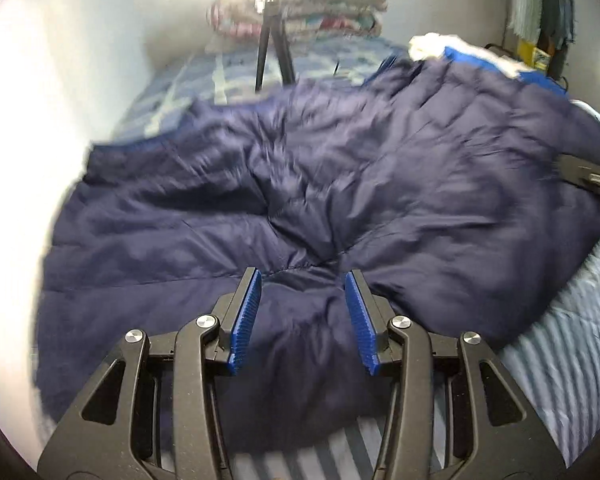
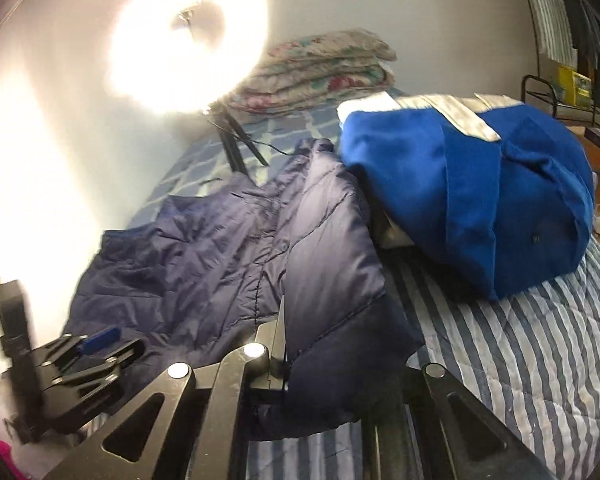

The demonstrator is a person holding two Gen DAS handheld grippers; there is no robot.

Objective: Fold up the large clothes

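A large navy puffer jacket [image 1: 300, 180] lies spread over the bed. In the left wrist view my left gripper [image 1: 304, 312] has its blue pads [image 1: 246, 320] pressed into a thick bulge of the jacket's near edge, and creases fan out from that spot. In the right wrist view my right gripper [image 2: 340, 344] is shut on a corner of the jacket [image 2: 204, 248]. The lifted cloth drapes over its fingers and hides the pads. The left gripper [image 2: 96, 340] shows at the lower left of that view, and the right gripper's body [image 1: 588, 176] at the right edge of the left wrist view.
A bright blue garment with a grey band [image 2: 480, 200] is heaped on the striped bedspread [image 2: 520, 360] to the right. A ring light [image 2: 188, 40] on a tripod [image 2: 236, 148] and a folded floral quilt [image 2: 324, 68] stand at the far end. A white wall runs along the left.
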